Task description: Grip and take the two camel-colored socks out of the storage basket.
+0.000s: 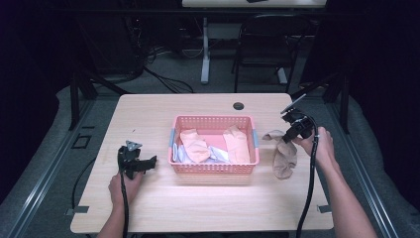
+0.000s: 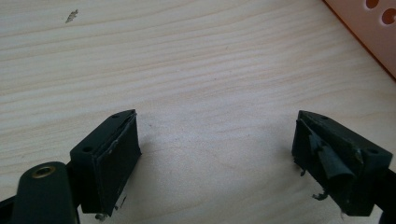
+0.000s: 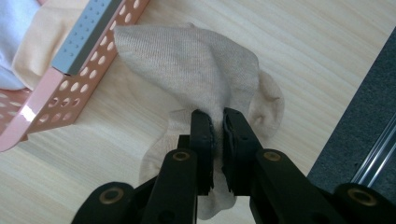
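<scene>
Beige knitted sock [image 1: 285,157] lies near the table's [image 1: 148,114] right edge, pinched in my right gripper [image 3: 218,122]; my left gripper [image 2: 215,140] gapes wide, empty.

One pink basket [image 1: 214,167] stands on the table [image 1: 148,119]. Inside the basket lie two peach socks [image 1: 194,145] and one white cloth [image 1: 217,154]; one beige sock [image 1: 285,158] lies just right of it.

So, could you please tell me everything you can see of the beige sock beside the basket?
The beige sock is a soft knit, crumpled and folded. It lies on the table just right of the pink basket; whether it touches the basket wall is unclear. The right claw is shut on a fold near its middle, lifting that part while the toe end rests on the wood.
</scene>
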